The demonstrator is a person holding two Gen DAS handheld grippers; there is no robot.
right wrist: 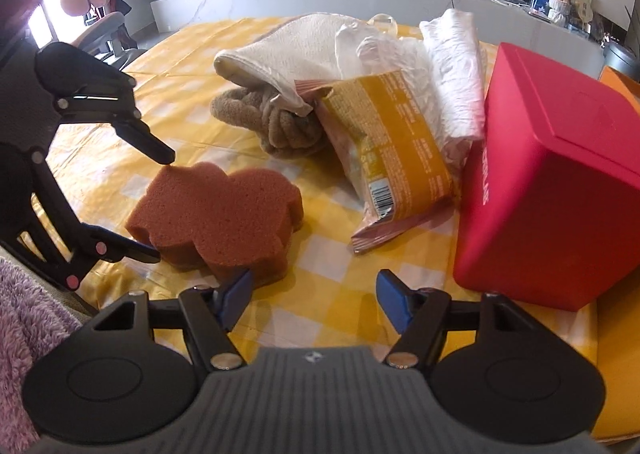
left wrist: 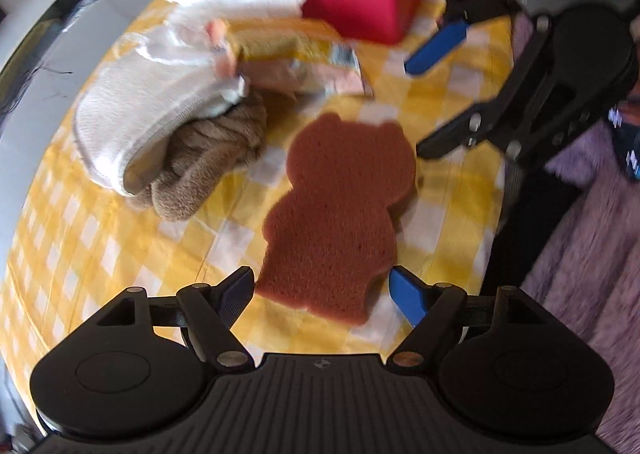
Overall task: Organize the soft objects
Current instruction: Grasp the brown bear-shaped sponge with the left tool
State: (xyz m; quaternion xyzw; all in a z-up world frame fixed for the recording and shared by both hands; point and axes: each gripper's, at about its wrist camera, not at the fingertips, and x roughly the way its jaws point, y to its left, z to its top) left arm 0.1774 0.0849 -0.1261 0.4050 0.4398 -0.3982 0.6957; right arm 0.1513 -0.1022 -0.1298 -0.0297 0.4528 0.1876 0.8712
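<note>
Brown foam sponge (left wrist: 340,189), bear-shaped, lay flat on the yellow checked tablecloth (left wrist: 100,246), near the table's front edge, left of the red box (right wrist: 552,189). Left gripper (left wrist: 322,290) pointed steeply down over it, jaws spread wide, straddling one narrow end across the short width; pads looked just clear of the foam, nothing held. Long axis ran away from that gripper, along its pointing line. Right gripper (right wrist: 314,300) sat just right of the sponge, jaws partly open, empty, one fingertip beside its edge. Left was the nearer. Towels (right wrist: 288,49) and snack packet (right wrist: 384,149) lay farther back.
</note>
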